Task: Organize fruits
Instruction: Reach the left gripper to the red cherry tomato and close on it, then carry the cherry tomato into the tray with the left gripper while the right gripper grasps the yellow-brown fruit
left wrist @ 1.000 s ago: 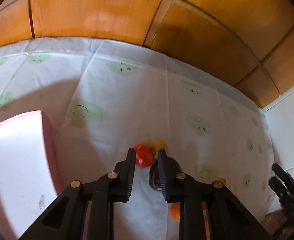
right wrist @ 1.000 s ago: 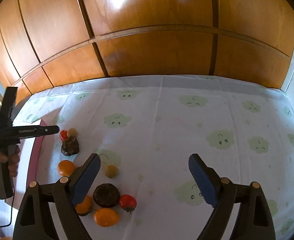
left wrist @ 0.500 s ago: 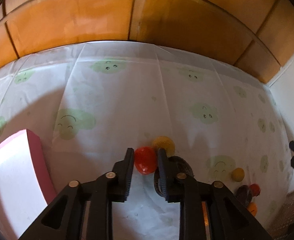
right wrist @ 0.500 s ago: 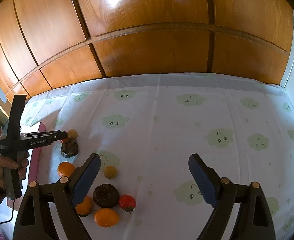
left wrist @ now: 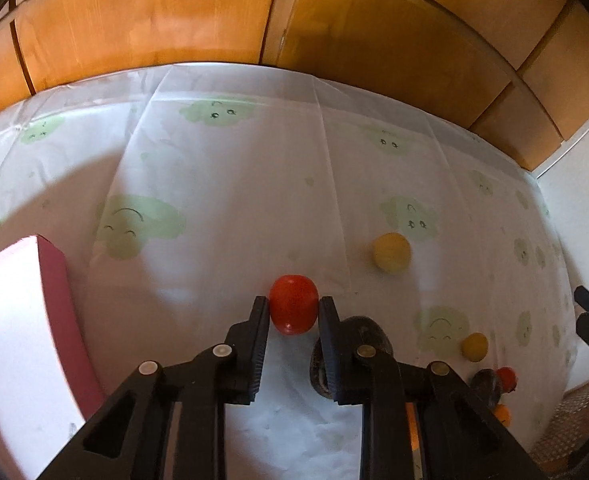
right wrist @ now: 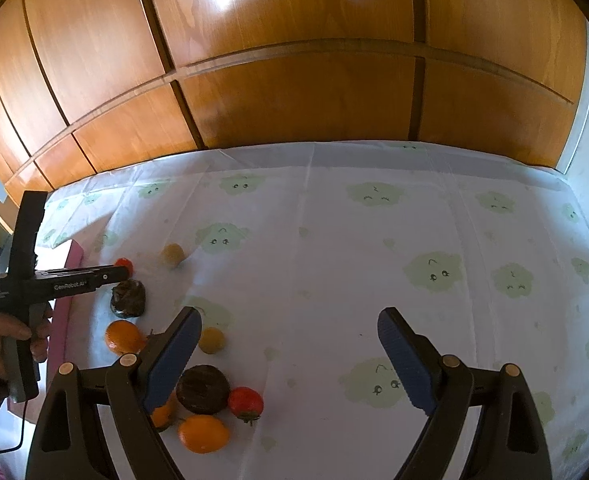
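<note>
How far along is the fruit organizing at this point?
Nothing looks sorted yet. In hand: the left tool is shut on a small red fruit. Left: the yellow balls, oranges, dark fruits and strawberry lie scattered on the tablecloth. The right tool hangs open, empty.

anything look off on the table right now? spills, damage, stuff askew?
Nothing spilled or damaged. Fruit lies loose on the tablecloth in two clusters, unsorted. The left gripper is shut on a red tomato; the right gripper hangs open, empty.
</note>
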### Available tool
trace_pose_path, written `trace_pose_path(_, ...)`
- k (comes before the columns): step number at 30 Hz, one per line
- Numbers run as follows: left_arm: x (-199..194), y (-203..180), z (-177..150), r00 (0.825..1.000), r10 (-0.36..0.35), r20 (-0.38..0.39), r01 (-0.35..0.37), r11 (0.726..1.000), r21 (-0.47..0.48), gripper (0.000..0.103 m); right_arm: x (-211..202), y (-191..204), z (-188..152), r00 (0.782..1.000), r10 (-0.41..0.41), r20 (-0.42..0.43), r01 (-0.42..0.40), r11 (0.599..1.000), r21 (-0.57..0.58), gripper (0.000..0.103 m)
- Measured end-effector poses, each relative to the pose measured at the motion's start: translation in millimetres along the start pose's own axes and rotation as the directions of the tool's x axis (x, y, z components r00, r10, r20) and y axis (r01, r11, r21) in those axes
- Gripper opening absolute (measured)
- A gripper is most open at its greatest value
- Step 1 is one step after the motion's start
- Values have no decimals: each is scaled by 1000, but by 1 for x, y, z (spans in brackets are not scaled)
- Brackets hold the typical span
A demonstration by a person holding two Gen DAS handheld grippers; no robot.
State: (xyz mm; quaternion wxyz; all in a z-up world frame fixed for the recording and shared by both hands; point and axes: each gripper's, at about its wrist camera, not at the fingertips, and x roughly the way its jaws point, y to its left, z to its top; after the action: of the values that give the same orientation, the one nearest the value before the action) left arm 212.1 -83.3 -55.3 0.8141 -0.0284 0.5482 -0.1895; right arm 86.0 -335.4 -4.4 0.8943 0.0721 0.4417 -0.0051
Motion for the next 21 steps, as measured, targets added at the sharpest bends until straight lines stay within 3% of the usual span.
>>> trace_pose_path(2, 3, 0, 2, 1000, -9, -5, 9, 999, -34, 26, 1, -2, -1, 1000, -9, -2, 9, 1000, 2, 91)
trace_pose_path(9, -1, -9, -3, 999, 10, 40, -9, 1000, -18, 24, 9, -3, -3, 999, 11, -50, -11, 1000, 18, 83)
trace_pose_path(13, -22, -4, -10, 994, -1, 109, 5, 999, -36, 24, 18, 1, -5, 994, 63, -93, -60, 998, 34, 74)
trace_pose_path(21, -77, -5, -39, 975, -27, 222, 22, 999, 26, 24, 49, 26, 7, 981, 120, -151, -118, 993, 21, 71)
